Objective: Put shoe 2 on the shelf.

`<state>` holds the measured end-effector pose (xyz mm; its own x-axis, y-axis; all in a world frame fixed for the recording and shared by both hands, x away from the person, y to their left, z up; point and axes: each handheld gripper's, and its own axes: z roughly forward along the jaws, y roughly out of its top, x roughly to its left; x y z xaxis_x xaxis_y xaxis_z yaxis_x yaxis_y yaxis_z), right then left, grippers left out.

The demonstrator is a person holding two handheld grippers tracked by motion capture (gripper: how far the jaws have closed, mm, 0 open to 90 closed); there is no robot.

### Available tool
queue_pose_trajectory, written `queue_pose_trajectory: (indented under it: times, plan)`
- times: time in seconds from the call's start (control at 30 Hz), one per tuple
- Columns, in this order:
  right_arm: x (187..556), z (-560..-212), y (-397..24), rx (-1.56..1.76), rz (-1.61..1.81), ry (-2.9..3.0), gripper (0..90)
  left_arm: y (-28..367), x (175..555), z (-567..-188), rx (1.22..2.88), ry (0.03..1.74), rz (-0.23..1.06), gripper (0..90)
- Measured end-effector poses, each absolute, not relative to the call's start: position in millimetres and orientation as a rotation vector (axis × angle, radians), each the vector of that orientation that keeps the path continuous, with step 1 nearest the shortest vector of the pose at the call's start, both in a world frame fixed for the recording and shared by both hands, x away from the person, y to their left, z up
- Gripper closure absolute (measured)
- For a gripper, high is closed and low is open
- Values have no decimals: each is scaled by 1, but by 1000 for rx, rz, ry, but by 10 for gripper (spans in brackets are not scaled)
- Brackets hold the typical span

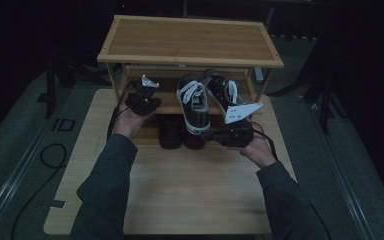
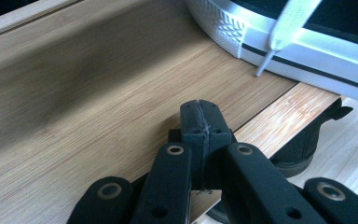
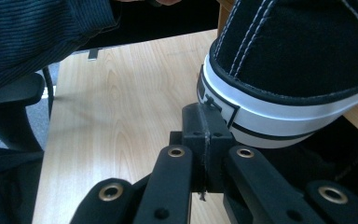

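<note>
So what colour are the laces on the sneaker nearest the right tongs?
White, on a black sneaker with a white sole; the high view shows the laces best.

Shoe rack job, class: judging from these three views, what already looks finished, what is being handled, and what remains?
Done: two black-and-white sneakers, one and another, sit on the middle shelf of the bamboo rack. In hand: the right gripper, jaws shut and empty, is at the heel of the nearer sneaker, which overhangs the shelf edge; it probably needs nudging in. The left gripper is shut above the shelf. Left: dark shoes below look unsorted.
</note>
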<state>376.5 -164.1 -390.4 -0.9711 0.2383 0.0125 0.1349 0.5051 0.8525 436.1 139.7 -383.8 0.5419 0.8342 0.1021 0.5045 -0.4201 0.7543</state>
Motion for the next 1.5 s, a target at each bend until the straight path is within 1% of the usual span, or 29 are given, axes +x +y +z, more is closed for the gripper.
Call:
queue_pose_trajectory:
  times: [0.23, 0.3, 0.4, 0.43, 0.9, 1.23, 1.5]
  plan:
    - [377, -391, -150, 307, 1449, 2620, 900, 139, 435, -385, 2087, 1078, 635, 900]
    - [378, -391, -147, 301, 1449, 2614, 900, 141, 435, -384, 2121, 1061, 647, 900]
    - [379, -392, -142, 295, 1450, 2612, 900, 141, 435, -384, 2122, 1060, 644, 900]
    - [381, -392, -140, 290, 1449, 2612, 900, 139, 435, -385, 2086, 1068, 633, 900]
    - [388, -391, -118, 249, 1383, 2588, 900, 139, 436, -385, 2073, 1093, 611, 900]
    - [389, -392, -119, 250, 1385, 2584, 900, 139, 435, -385, 2074, 1091, 621, 900]
    - [394, -393, -135, 317, 1396, 2566, 900, 139, 435, -385, 2079, 1090, 622, 900]
